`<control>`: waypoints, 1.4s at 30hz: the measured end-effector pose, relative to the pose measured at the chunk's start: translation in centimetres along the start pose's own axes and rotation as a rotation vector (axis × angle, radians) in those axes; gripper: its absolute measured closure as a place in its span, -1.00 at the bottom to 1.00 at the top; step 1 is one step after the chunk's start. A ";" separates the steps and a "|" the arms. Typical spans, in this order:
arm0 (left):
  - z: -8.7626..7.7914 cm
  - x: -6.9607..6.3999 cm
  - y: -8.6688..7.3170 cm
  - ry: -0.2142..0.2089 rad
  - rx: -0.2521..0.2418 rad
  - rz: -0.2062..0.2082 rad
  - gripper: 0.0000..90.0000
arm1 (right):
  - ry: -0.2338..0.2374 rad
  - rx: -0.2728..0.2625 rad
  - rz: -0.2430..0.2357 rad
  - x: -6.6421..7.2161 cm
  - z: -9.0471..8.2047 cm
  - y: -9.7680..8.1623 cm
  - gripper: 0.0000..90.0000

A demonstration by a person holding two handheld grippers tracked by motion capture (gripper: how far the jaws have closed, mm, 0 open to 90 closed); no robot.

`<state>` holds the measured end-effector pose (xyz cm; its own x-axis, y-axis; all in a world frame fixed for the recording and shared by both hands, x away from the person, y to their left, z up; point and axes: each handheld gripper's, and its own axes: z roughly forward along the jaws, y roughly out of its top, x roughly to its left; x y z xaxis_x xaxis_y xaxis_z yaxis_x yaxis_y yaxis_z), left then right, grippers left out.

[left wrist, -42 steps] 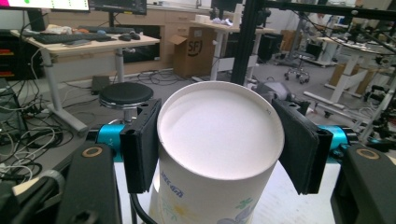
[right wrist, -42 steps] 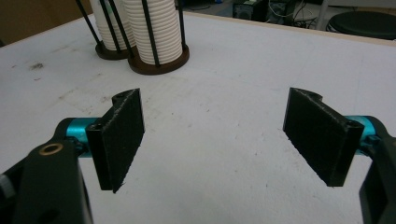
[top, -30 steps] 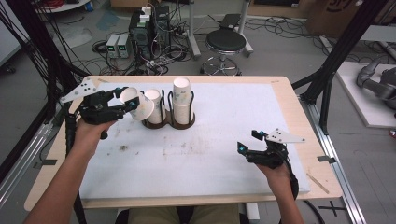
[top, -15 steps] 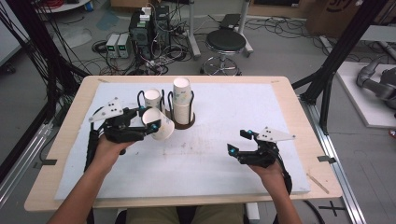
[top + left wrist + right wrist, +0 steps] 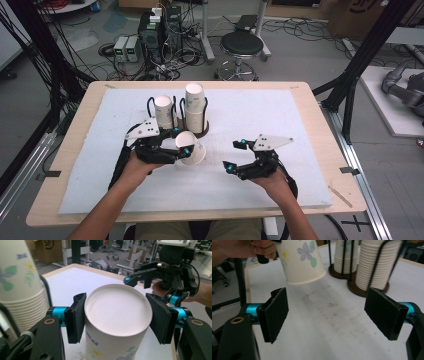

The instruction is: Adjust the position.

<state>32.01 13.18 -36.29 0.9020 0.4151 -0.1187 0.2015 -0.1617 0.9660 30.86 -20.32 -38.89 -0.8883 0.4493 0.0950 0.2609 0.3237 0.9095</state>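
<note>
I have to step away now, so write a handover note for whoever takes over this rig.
Left gripper: shut on a paper cup, held above the white mat, closed bottom toward the right gripper.
Right gripper: open, empty, jaws just widened, facing the cup.
Two cup stacks stand in the wire holder at the back.
Done: one cup is out of the holder.
Left: probably pass the cup across or set it down.

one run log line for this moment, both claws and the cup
left claw: shut on paper cup, lifted off mat | right claw: open, nothing between pads | cup stacks: in holder behind
</note>
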 end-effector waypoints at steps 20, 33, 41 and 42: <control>2.2 -1.5 -0.1 -0.124 0.041 0.041 -0.19 | 0.172 0.051 -0.106 1.3 4.3 1.2 -0.56; 2.5 -2.2 0.1 -0.181 0.040 0.046 -0.19 | 0.205 0.059 -0.120 1.8 4.9 1.1 -0.54; 2.4 -2.3 0.2 -0.198 0.040 0.052 -0.19 | 0.230 0.059 -0.141 1.8 4.9 1.1 -0.40; 2.4 -2.3 0.2 -0.200 0.039 0.056 -0.19 | 0.231 0.059 -0.145 1.8 5.1 1.0 -0.40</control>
<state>30.90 10.02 -36.39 0.9693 0.2187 -0.1123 0.1602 -0.2157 0.9632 31.46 -14.97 -39.83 -0.9788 0.1950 0.0619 0.1407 0.4218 0.8957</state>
